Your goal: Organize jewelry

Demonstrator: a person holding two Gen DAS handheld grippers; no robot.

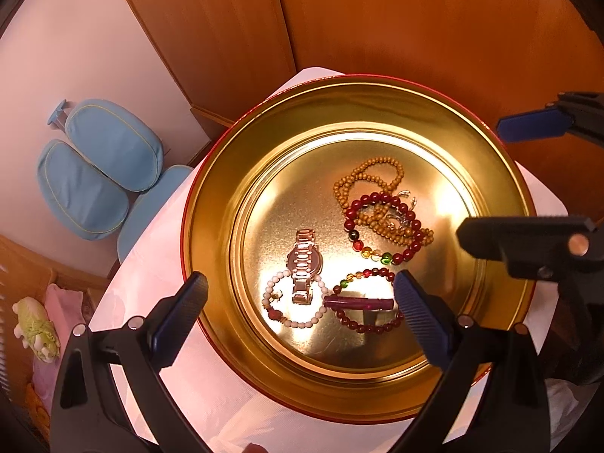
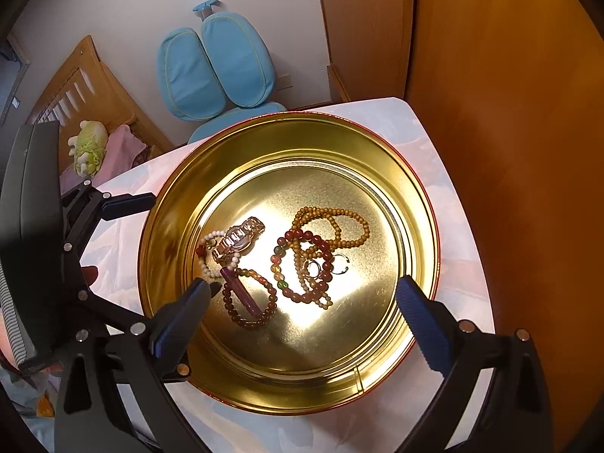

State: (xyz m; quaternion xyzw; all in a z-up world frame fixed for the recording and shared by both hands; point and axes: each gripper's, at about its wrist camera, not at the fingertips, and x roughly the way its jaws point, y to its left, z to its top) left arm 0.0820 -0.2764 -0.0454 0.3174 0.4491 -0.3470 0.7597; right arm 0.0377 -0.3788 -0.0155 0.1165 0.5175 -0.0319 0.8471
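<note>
A round gold tin [image 1: 502, 204] [image 2: 377, 139] holds the jewelry. Inside lie a rose-gold watch [image 1: 304, 264] [image 2: 238, 239], a white bead bracelet [image 1: 302, 324] [image 2: 207, 268], a purple bar [image 1: 358, 302] [image 2: 241, 290] across a dark red bracelet [image 1: 370, 327] [image 2: 245, 322], a red bracelet with coloured beads [image 1: 381, 200] [image 2: 302, 294], a tan bead necklace [image 1: 377, 173] [image 2: 339, 226] and silver rings [image 2: 315, 267]. My left gripper [image 1: 300, 302] is open above the tin's near side, empty. My right gripper [image 2: 302, 302] is open above the tin, empty. Each gripper shows at the edge of the other's view.
The tin sits on a small white-covered table [image 1: 234, 400] [image 2: 464, 271] against orange wood panels [image 1: 415, 19]. A blue chair [image 1: 102, 166] [image 2: 215, 64] stands beyond it. A plush toy [image 2: 88, 147] lies on a wooden bed at the left.
</note>
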